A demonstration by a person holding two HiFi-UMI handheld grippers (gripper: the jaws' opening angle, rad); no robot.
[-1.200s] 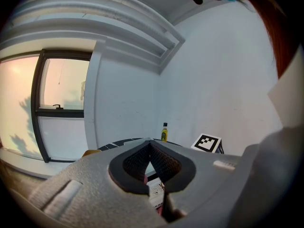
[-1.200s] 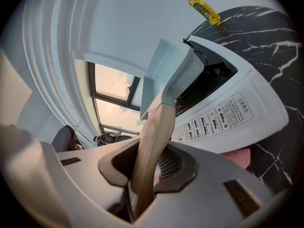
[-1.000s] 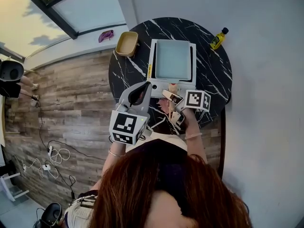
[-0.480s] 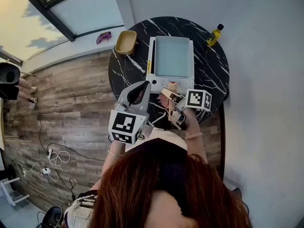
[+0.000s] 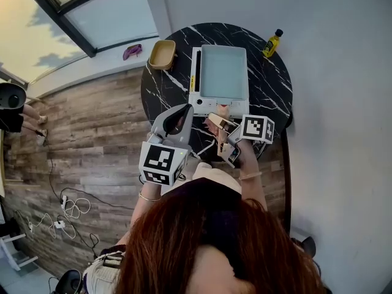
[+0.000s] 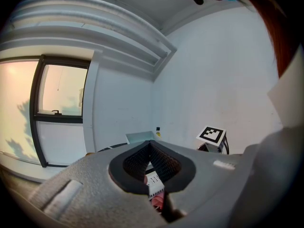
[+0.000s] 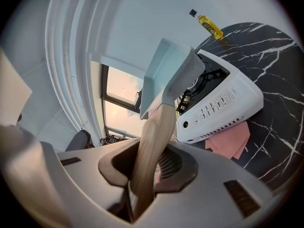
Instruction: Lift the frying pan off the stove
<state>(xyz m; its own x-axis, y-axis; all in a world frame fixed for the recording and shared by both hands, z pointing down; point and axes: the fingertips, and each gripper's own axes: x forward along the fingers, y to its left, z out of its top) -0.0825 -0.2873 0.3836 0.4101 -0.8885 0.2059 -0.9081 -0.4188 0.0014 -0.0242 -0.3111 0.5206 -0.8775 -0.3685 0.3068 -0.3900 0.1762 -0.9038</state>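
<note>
One pan (image 7: 166, 72) higher over one stove (image 7: 223, 103)

Daylight comes in through the window (image 6: 57, 108), which glows a washed-out peach in both gripper views, its panes overexposed. The white wall (image 6: 213, 80) is lit softly and evenly, with no hard shadows. In the head view the dark marble desk (image 5: 269, 90) shows only a faint sheen. All three pictures are fisheye: straight lines bow, and black corners ring the gripper views. Nearest the lens, the wooden handle (image 7: 152, 146) is soft; farther things stay sharp
</note>
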